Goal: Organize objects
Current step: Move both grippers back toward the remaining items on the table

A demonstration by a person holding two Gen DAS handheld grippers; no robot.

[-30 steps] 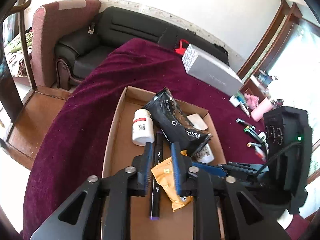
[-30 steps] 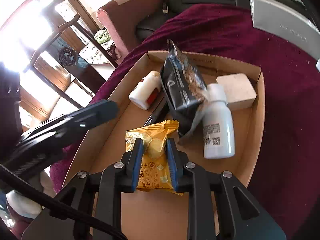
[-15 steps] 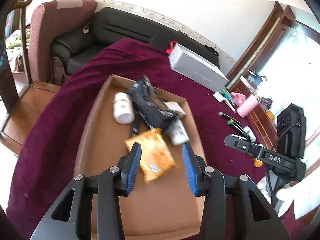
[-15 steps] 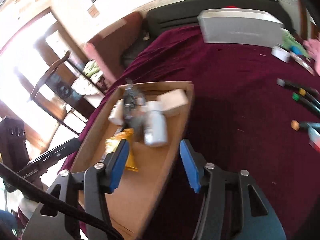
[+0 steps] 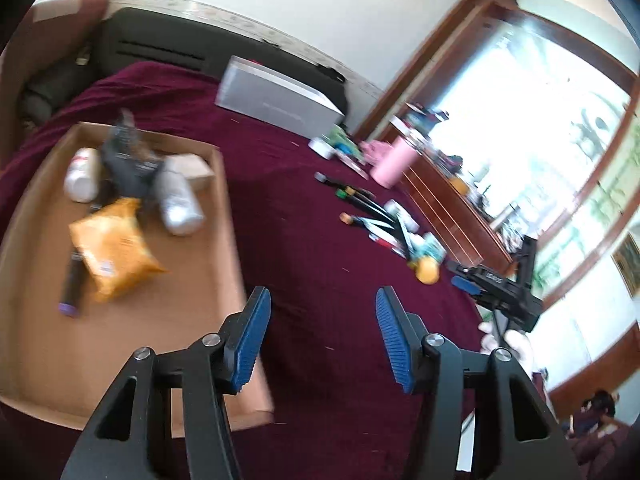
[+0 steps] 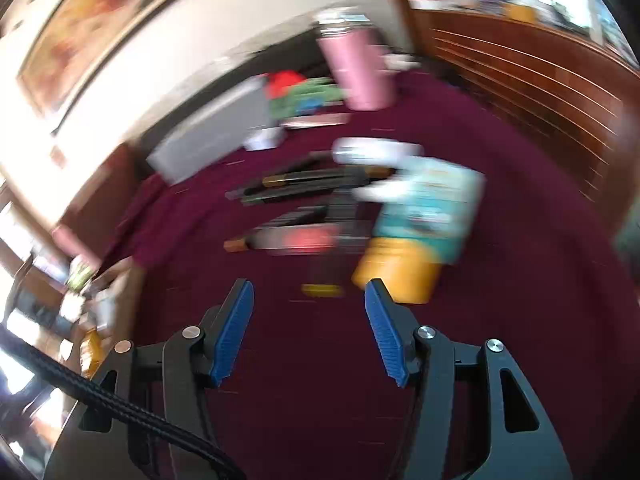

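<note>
Cardboard tray [image 5: 224, 216] on maroon cloth holds bottles, dark pouch & yellow snack pack [image 5: 114, 248]. Right of tray, well apart: loose markers [image 6: 304, 186], teal packet [image 6: 432, 204], yellow item [image 6: 396, 276]. Left gripper [image 5: 323, 334] & right gripper [image 6: 309, 328] both empty, jaws opening, nothing between. Risk: right view is badly blurred, so a fast reach may scatter markers or miss.
</note>
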